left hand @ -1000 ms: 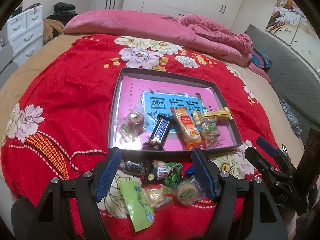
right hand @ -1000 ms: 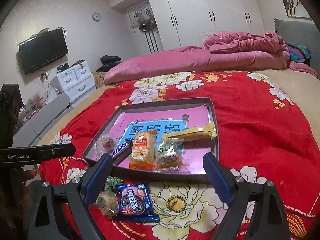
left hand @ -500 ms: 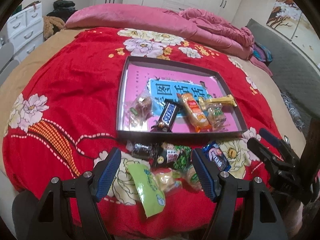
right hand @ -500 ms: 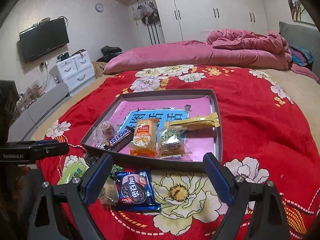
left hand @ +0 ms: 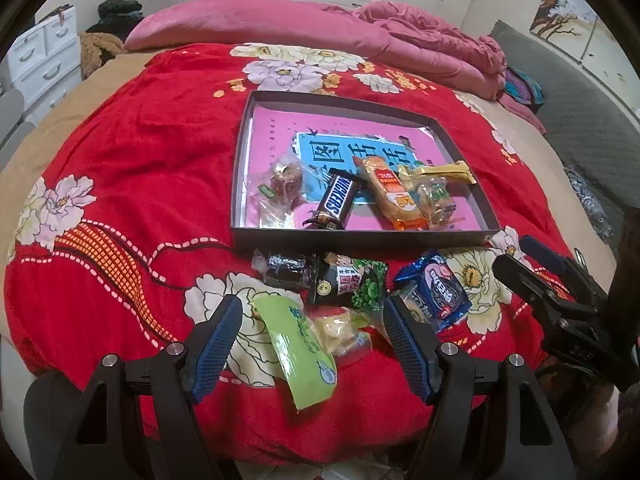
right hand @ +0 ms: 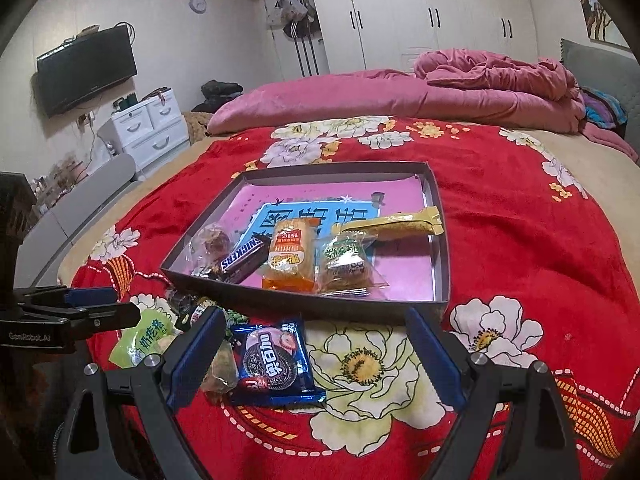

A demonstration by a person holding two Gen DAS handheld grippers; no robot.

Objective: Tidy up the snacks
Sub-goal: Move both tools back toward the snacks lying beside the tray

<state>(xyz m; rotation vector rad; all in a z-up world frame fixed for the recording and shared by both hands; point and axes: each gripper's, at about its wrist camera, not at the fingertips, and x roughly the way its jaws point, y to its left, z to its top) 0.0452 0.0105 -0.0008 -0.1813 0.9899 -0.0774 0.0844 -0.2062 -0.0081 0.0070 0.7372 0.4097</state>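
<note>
You are holding both grippers low over the near edge of the bed [left hand: 120, 160], and both are gaping wide with nothing between the jaws. The tray [left hand: 360, 236] is sitting at 12 o'clock from each of them, already carrying a Snickers bar [left hand: 336, 200], an orange cake pack [left hand: 394, 196] and a few other wrapped pieces.

The loose snacks are lying on the red blanket [right hand: 520, 240] just short of the tray's near wall. From your left gripper [left hand: 312, 340], the light green packet [left hand: 298, 354] is lying right between the fingers, its long axis running roughly 11 to 5 o'clock, so the jaws are straddling it nearly across its width. A yellow wrapped sweet [left hand: 340, 332] is touching it on the right, and a dark green bag [left hand: 352, 282] is lying at 12 o'clock beyond.

From your right gripper [right hand: 316, 354], the blue Oreo pack [right hand: 274, 360] is sitting at about 10 o'clock, hugging the left finger [right hand: 192, 356], long axis pointing toward the tray.

Judging from this, your right hand is nearer the Oreo pack and your left is nearer the green packet; the right would need shifting toward 9 o'clock to centre it.
</note>
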